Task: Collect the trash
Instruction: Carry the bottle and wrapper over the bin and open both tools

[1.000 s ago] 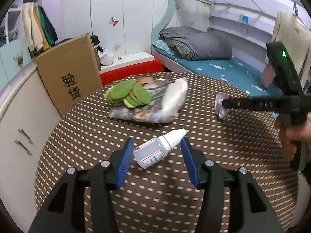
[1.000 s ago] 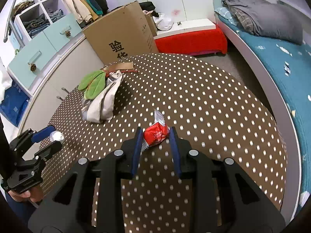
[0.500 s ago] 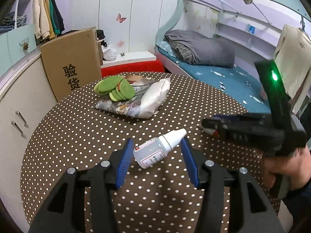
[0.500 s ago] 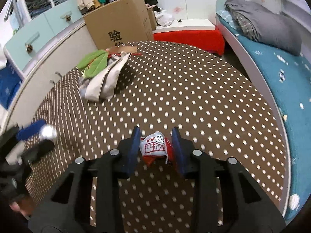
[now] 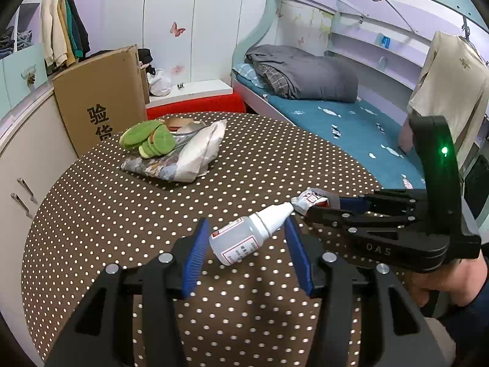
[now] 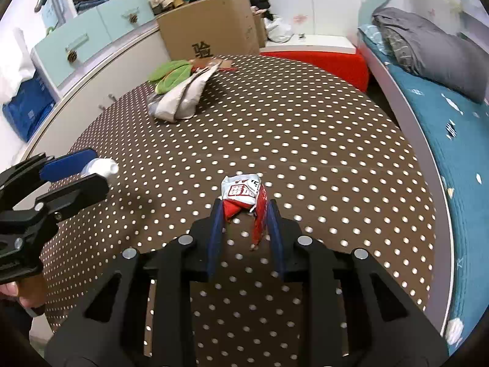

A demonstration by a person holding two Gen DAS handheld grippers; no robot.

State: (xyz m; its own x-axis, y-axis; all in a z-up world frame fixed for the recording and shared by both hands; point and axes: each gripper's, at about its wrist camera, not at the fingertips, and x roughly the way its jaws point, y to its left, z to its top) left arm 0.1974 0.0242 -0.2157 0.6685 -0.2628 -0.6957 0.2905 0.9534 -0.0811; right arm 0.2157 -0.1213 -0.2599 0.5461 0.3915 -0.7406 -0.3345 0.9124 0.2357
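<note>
My left gripper is shut on a small white dropper bottle, held slantwise between the blue pads above the dotted table. My right gripper has a crumpled red and white wrapper pinched between its pads, and its jaws are closing on it. In the left wrist view the right gripper reaches in from the right, with the wrapper almost touching the bottle's nozzle. The right wrist view shows the left gripper and the bottle at the left edge.
A heap of crumpled bags with green leaf-shaped pieces lies at the table's far left side. A cardboard box and a red bench stand behind the table. A bed runs along the right, and a hand holds the right gripper.
Both grippers have drawn together over the near part of the table, each carrying its object. The wrapper has turned in the right jaws, white side now up.
</note>
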